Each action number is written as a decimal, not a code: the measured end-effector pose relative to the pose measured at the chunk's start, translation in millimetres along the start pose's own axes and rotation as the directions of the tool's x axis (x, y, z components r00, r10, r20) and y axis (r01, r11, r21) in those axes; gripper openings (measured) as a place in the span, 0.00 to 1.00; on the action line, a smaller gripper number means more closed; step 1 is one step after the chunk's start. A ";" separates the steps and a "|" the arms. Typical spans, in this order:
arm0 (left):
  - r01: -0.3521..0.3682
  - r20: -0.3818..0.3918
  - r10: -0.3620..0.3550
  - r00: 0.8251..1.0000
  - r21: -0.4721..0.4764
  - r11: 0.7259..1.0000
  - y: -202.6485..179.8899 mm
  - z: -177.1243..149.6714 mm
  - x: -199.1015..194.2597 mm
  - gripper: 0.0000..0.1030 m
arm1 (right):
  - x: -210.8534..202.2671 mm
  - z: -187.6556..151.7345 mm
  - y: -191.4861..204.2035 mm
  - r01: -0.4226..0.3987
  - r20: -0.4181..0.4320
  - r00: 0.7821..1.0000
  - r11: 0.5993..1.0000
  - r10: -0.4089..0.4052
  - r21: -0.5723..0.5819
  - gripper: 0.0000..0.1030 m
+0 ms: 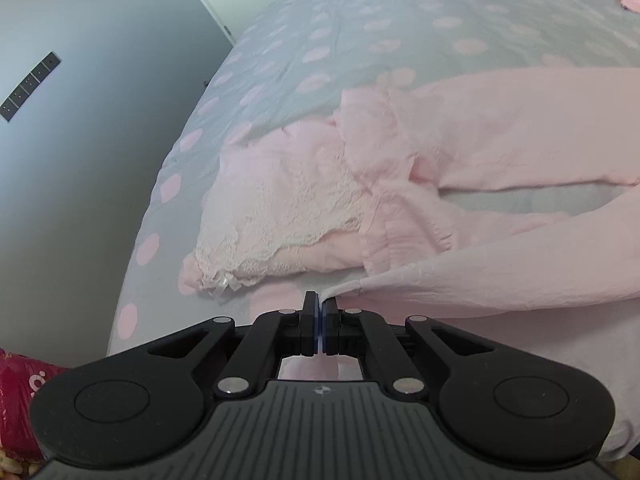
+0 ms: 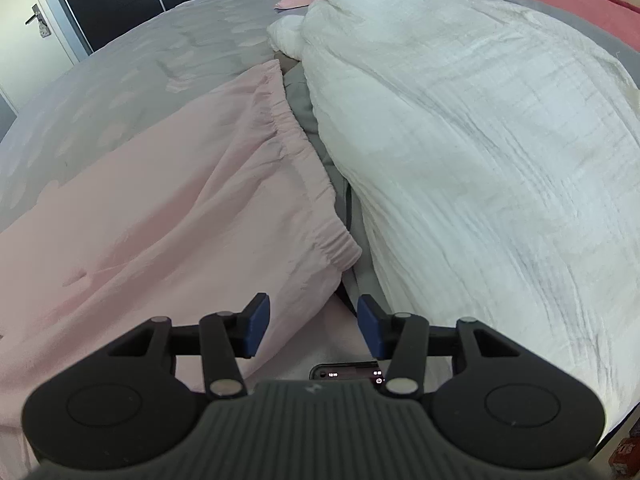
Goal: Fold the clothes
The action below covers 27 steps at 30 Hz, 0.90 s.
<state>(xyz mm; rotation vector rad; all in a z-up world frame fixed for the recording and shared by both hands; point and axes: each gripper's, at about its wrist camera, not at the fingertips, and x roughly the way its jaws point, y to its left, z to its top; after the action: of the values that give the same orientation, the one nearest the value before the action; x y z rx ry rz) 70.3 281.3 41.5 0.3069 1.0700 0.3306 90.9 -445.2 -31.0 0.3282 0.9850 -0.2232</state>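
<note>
The left gripper has its two black fingers pressed together, and between them it pinches the hem of a leg of the light pink crinkled cotton trousers, raised a little above the bed. The trousers lie across the grey bed sheet with pale pink dots. Their other leg stretches further back, and a pink top with cream lace trim is bunched just beside the leg ends.

The right gripper stands wide apart, with its blue pads holding nothing. It hovers just above the elastic waistband of the trousers, near its closer corner. A white crinkled blanket is heaped beside the waistband, on the right.
</note>
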 end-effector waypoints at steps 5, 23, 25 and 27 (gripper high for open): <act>-0.006 -0.006 0.006 1.000 -0.045 0.999 2.0 -7.1 16.1 0.00 | 16.3 7.4 -3.4 -0.029 0.011 1.000 0.995 0.028 0.092 0.50; 0.049 -0.104 -0.029 0.994 0.198 0.979 -29.5 -40.4 26.6 0.00 | 31.0 20.5 -14.3 0.135 0.036 0.989 0.972 -0.145 0.193 0.01; 0.091 -0.113 -0.066 0.991 0.234 0.968 -33.3 -47.2 24.2 0.00 | 26.0 23.4 -16.9 0.165 0.065 0.982 0.968 -0.180 0.187 0.01; 0.127 -0.120 -0.099 0.988 0.259 0.957 -35.5 -53.5 21.5 0.00 | 21.8 26.1 -20.7 0.182 0.082 0.976 0.961 -0.202 0.206 0.01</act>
<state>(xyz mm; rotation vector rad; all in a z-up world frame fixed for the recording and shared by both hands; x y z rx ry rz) 36.1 262.4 -13.8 0.4701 1.2340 0.0994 116.1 -474.8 -39.6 0.3984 0.8953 -0.5128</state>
